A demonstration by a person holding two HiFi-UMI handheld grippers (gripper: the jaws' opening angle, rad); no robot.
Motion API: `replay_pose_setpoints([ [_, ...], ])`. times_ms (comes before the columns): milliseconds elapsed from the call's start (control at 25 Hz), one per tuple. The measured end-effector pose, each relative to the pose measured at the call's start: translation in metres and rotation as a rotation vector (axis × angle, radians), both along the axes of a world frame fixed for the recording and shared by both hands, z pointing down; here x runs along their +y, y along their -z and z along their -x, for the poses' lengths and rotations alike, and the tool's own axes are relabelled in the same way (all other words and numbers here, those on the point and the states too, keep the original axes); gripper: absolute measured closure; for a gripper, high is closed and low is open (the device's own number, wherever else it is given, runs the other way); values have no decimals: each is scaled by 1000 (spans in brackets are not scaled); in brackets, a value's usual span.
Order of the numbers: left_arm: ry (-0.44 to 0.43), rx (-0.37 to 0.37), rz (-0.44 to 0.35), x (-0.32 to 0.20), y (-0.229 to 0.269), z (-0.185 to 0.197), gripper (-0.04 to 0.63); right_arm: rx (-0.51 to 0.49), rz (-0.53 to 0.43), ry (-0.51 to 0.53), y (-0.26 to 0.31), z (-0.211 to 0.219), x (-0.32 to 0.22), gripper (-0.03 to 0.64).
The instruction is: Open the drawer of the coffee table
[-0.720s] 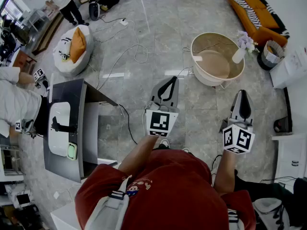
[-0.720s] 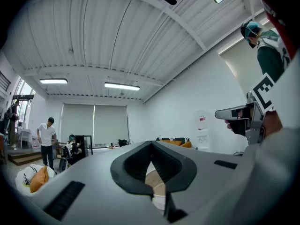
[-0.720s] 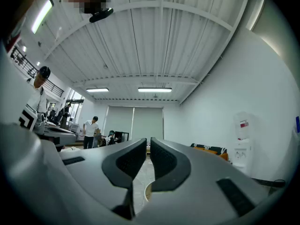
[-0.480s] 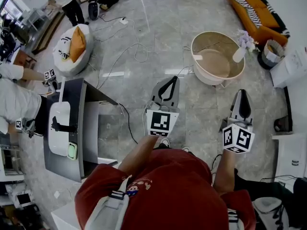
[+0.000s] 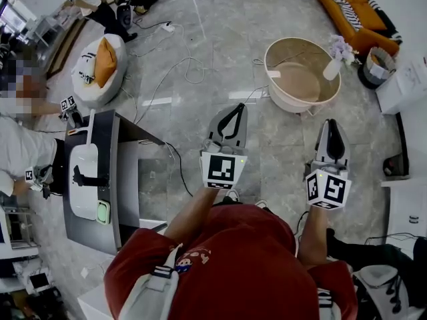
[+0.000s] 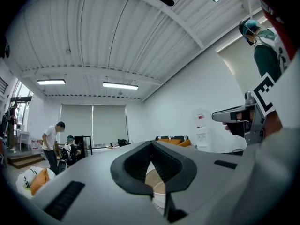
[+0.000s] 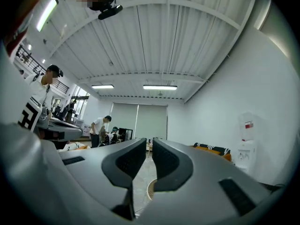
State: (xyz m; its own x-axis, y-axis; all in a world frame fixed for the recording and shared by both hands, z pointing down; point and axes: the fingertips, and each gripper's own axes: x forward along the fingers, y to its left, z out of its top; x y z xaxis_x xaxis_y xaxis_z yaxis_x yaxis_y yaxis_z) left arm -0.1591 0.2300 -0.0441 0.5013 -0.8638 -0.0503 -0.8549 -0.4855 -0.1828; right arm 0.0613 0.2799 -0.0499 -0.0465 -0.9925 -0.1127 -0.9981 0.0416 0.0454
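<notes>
The round beige coffee table (image 5: 288,104) stands on the marble floor ahead of me, a white vase of flowers (image 5: 334,67) on its right rim. I cannot make out its drawer. My left gripper (image 5: 237,112) is held level short of the table, to its lower left, jaws shut and empty. My right gripper (image 5: 331,128) hovers just below the table's right side, its jaws also shut on nothing. In the left gripper view the left gripper (image 6: 151,145) frames a slice of the table (image 6: 153,178). In the right gripper view the right gripper (image 7: 149,146) looks over the table's rim (image 7: 149,189).
A dark desk (image 5: 117,179) with a white device stands at the left, and a person works beside it. A bean bag (image 5: 100,60), floor cables (image 5: 190,69), an orange sofa (image 5: 350,12) and white cabinets (image 5: 403,85) ring the open floor.
Both grippers stay shut and keep almost the same place. The view has shifted slightly, and the person at the left desk has moved an arm.
</notes>
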Motion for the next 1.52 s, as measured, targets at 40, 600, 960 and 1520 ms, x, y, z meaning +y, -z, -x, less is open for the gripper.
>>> replay_pose_setpoints([
  [40,-1,1,0,0,0,1,581,-13,-2,-1,-1,1,-1,578],
  [600,-7,5,20,-17,-17,47,581,-41,31,-23,-16,43,-23,578],
  [960,-26,11,64,-47,-36,47,581,-56,68,-67,-35,39,-42,578],
  [1520,-98,-24,124,-175,-53,-81,581,-132,86,-111,-68,-73,-168,578],
])
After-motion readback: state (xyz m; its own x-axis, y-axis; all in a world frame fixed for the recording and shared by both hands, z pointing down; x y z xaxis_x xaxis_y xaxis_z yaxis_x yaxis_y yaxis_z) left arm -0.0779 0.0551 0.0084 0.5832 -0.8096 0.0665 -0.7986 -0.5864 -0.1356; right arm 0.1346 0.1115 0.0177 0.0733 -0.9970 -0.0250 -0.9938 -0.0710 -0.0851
